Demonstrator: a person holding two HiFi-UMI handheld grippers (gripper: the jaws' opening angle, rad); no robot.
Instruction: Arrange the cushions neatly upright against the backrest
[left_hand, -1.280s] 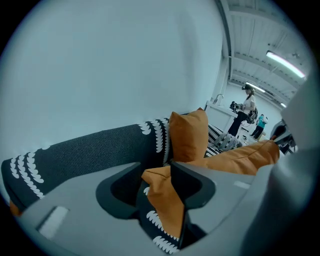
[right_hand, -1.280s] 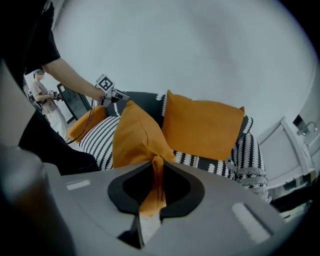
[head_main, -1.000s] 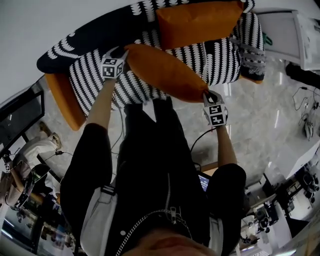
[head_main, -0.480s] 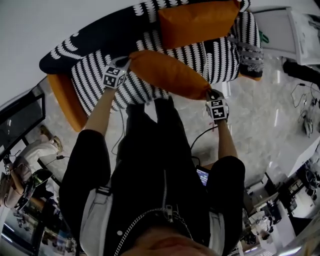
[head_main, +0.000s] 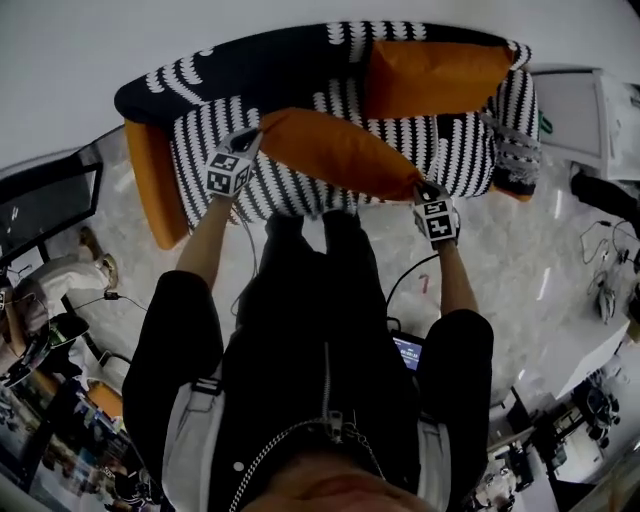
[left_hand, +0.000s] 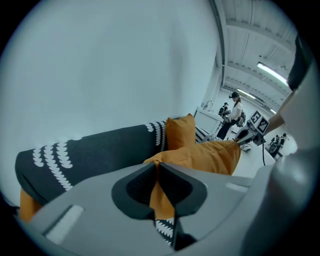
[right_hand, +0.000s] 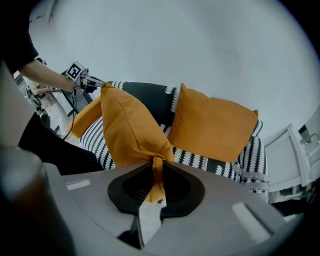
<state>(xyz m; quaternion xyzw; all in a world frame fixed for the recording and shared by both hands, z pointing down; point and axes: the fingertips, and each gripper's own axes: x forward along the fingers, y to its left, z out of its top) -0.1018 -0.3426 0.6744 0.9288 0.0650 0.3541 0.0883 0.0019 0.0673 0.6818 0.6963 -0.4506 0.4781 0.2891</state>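
1. Pale marbled floor (head_main: 520, 260) surrounds a black-and-white striped sofa (head_main: 215, 165) in the head view. An orange cushion (head_main: 340, 152) is held over the seat, stretched between the left claw (head_main: 250, 137) and the right claw (head_main: 428, 190). A second cushion (head_main: 435, 78) stands upright against the backrest.
2. Left gripper view: the left claw (left_hand: 156, 167), whose jaws have just been closing, pinches one cushion (left_hand: 200, 155) corner.
3. Right gripper view: the right claw (right_hand: 156, 167), narrow, clamps the opposite corner of the cushion (right_hand: 127, 127).

I see a black short-sleeved top (head_main: 320, 340) with a zip (head_main: 327, 420) and pale shoulder straps (head_main: 195, 440). The left gripper (head_main: 252, 138) and the right gripper (head_main: 424, 192) each carry a white cube (head_main: 228, 172) with black square markers.
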